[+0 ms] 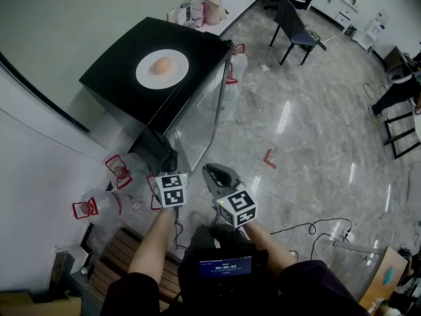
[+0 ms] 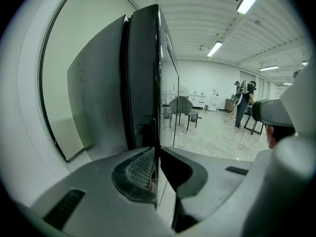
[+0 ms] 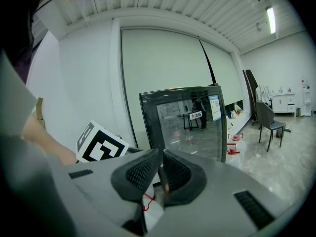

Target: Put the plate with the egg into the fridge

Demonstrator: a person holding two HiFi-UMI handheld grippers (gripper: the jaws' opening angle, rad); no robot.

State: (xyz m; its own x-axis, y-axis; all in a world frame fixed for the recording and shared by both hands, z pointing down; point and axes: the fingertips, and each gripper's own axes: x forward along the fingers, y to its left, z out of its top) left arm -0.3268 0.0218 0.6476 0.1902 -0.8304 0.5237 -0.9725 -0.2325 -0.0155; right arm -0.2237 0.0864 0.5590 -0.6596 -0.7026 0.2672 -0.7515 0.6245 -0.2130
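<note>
A white plate (image 1: 146, 79) with a brown egg (image 1: 162, 65) lies on top of a small black fridge (image 1: 115, 71) with a glass door (image 1: 204, 110). My left gripper (image 1: 168, 163) is at the fridge's near corner. In the left gripper view its jaws (image 2: 158, 174) look shut, and the door's black edge (image 2: 144, 83) runs down right behind the tips. I cannot tell whether they pinch it. My right gripper (image 1: 212, 171) hangs beside it in front of the door, shut on nothing (image 3: 161, 174). The glass door (image 3: 187, 122) faces it.
Water jugs with red handles (image 1: 118, 170) (image 1: 89, 207) stand by the wall, another (image 1: 237, 61) stands beyond the fridge. A wooden bench (image 1: 112, 262) is at my feet. A chair (image 1: 296, 31), floor cables and a power strip (image 1: 337, 233) lie to the right.
</note>
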